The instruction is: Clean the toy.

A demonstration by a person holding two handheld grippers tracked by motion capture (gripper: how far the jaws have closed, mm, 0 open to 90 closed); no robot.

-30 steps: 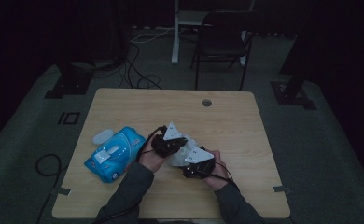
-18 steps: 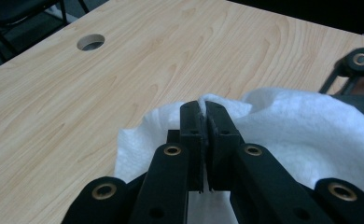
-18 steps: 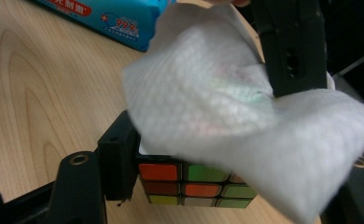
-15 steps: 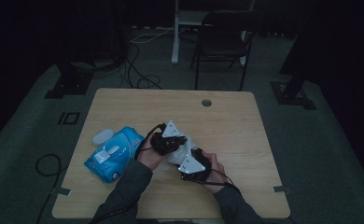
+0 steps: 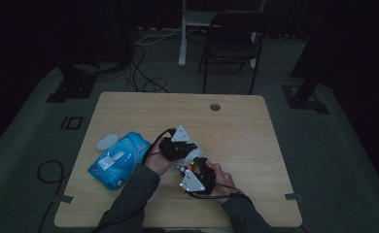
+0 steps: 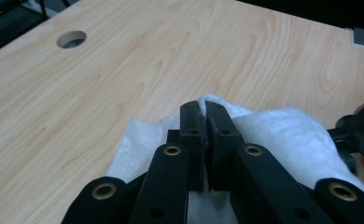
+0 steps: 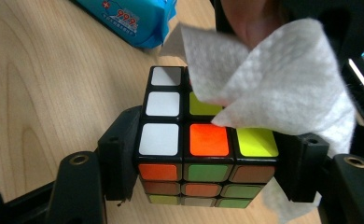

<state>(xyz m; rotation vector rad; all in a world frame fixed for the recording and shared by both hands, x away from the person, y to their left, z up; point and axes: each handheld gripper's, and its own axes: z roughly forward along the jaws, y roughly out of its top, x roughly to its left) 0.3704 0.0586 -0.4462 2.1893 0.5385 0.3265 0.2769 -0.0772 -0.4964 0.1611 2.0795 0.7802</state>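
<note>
White wipe point(image 7: 273, 88) hides cube point(image 7: 189, 154) top | right claw point(image 7: 208, 163) clamps cube

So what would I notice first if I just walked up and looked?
Probably the colourful puzzle cube, squeezed between the right gripper's black jaws near the middle of the wooden table. A white wipe, pinched in the left gripper, is draped over its top. A bright blue wipes pack lies to the left.
</note>
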